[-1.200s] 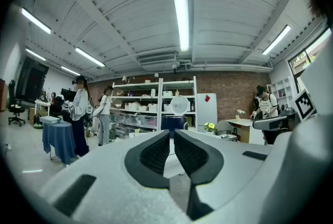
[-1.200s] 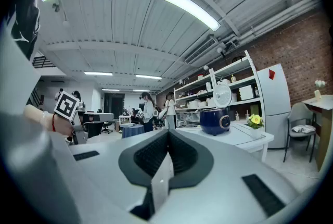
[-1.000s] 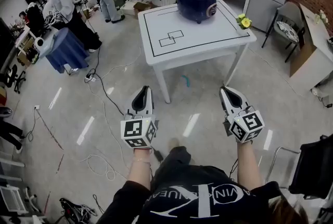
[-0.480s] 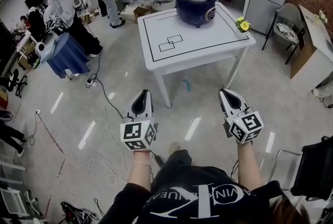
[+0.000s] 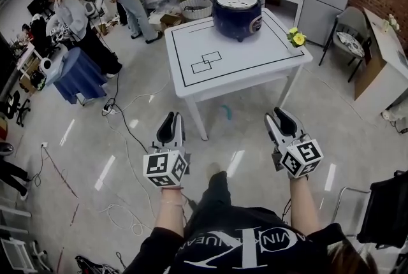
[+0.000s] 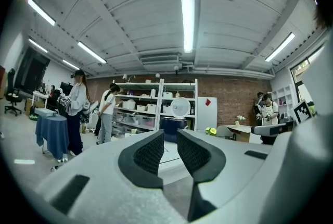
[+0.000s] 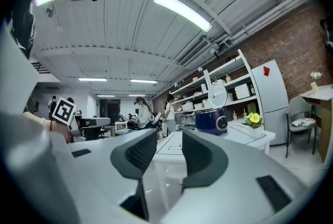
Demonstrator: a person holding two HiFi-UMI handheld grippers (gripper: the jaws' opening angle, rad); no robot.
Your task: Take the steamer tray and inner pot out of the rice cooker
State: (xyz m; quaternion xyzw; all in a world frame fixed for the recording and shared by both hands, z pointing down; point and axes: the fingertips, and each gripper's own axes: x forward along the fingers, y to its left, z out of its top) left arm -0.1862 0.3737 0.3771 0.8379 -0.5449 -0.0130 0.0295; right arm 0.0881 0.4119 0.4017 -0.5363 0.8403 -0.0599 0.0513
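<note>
Jaws just opening on nothing, the left gripper [image 5: 170, 117] by a slit and the right gripper [image 5: 281, 115] wider, both held level side by side above a glossy floor. Well ahead, the round navy rice cooker [image 5: 238, 11] stands upright at the white table's [image 5: 255, 56] far edge. Its lid is raised, with the pale perforated steamer tray [image 5: 236, 0] seated in its mouth.

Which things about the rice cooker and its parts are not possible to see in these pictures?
- Inner pot: hidden in every view; in the head view the steamer tray covers the mouth of the rice cooker.
- Front panel: too small to read in the head view and the right gripper view.
- Steamer tray's grip points: too small in the head view; both gripper views look level at the cooker's side.
</note>
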